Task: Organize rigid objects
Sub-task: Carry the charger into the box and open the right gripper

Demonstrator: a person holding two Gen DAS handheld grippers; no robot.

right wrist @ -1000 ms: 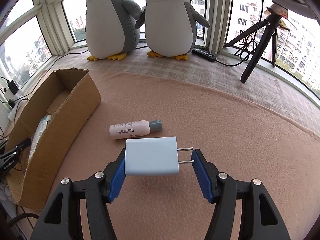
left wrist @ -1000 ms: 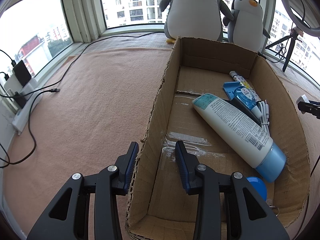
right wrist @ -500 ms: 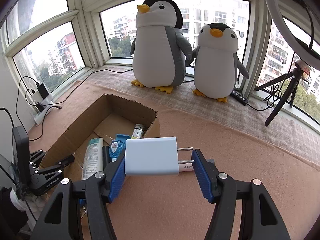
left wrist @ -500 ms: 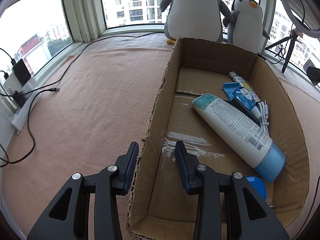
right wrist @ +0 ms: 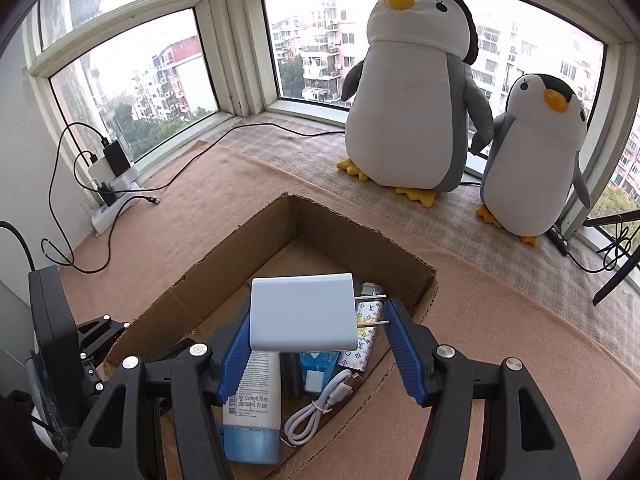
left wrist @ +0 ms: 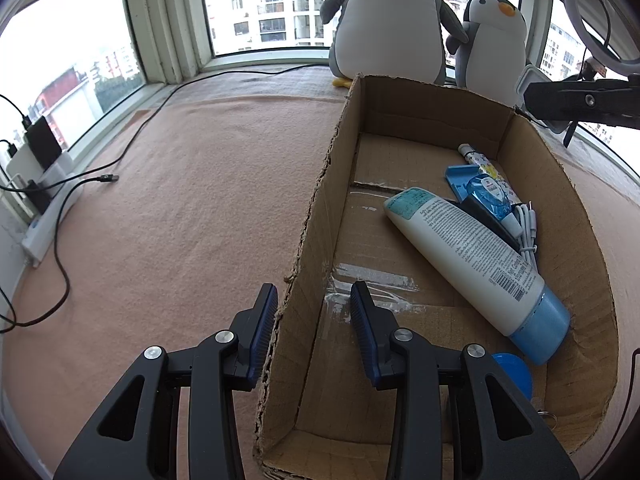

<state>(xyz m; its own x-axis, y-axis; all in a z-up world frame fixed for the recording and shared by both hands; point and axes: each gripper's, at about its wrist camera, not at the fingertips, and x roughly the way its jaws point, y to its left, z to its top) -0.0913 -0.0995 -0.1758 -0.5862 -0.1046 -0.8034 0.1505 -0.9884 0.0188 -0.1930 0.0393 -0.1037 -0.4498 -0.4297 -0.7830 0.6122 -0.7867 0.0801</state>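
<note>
My right gripper (right wrist: pixel 316 322) is shut on a white plug charger (right wrist: pixel 302 312), its prongs pointing at the right finger. It hangs over the open cardboard box (right wrist: pixel 344 240). In the box lie a white tube with a blue cap (left wrist: pixel 472 256), a coiled white cable (right wrist: pixel 320 408), a small blue container (left wrist: pixel 486 194) and a patterned tube (left wrist: pixel 478 160). My left gripper (left wrist: pixel 314 312) is open and straddles the left wall of the box (left wrist: pixel 312 216), one finger outside and one inside. The right gripper (left wrist: pixel 580 100) shows at the top right of the left wrist view.
Two plush penguins (right wrist: pixel 416 92) stand by the window behind the box. A power strip with chargers and black cables (left wrist: pixel 44 176) lies at the left edge of the pink blanket (left wrist: pixel 180 200). A tripod (right wrist: pixel 616 268) stands at the far right.
The right gripper has carried the charger left, from above the bare blanket to above the box. The pink tube has left its view. The left gripper has stayed put.
</note>
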